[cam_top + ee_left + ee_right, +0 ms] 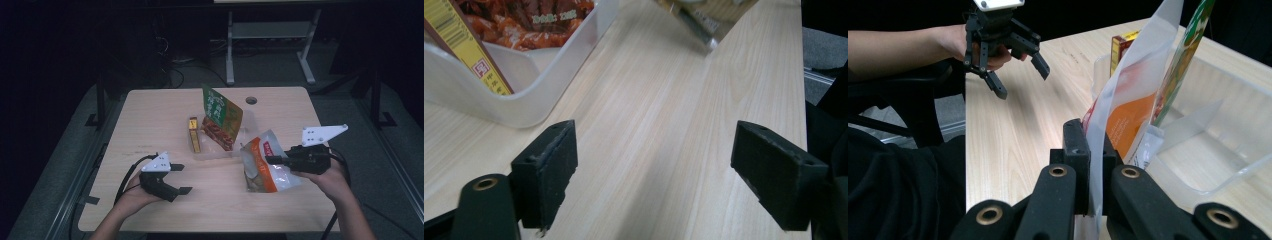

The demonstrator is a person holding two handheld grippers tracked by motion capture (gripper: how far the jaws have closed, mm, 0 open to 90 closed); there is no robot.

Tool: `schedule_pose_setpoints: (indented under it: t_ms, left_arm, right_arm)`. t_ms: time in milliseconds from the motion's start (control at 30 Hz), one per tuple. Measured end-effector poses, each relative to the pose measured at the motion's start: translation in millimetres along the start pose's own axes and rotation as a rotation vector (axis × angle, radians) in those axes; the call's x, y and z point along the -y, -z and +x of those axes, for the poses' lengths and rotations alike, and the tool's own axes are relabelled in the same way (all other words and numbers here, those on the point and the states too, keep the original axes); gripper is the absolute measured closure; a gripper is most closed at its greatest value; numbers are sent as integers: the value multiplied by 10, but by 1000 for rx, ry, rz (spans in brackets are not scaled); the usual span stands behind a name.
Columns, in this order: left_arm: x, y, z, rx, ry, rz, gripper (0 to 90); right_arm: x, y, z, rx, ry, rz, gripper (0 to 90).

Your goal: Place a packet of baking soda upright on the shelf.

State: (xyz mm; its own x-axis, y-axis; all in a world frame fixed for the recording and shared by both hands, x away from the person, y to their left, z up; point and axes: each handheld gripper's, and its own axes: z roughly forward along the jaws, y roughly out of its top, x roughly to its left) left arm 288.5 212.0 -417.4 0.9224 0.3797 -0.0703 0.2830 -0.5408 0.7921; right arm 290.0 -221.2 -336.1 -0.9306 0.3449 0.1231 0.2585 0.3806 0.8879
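Right gripper (270,160) pinching orange snack bag (265,167) just beside clear tray (200,151); left gripper (181,178) spread, empty, near tray

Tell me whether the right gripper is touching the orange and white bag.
Touching. In the right gripper view, the right gripper has its jaws pinched on the bag's white edge.

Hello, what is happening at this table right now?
A person works with a gripper in each hand. The right gripper is shut on the edge of an orange and white snack bag, beside a clear plastic tray. The tray holds a green snack bag and a yellow box. The left gripper hangs open over the table, holding nothing.
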Motion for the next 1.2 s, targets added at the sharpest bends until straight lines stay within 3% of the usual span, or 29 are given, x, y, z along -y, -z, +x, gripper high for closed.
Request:
schedule_pose_setpoints:
  t_ms: [467,667,1200]
  left_arm:
    - [31,-69,43,11,18,14,175]
    - [38,-76,55,16,14,21,175]
    - [35,-108,44,23,10,31,175]
  right_arm:
    - [-250,146,-23,78,67,26,900]
    - [-386,144,-132,107,78,36,900]
    - [-885,32,-487,200,119,134,900]
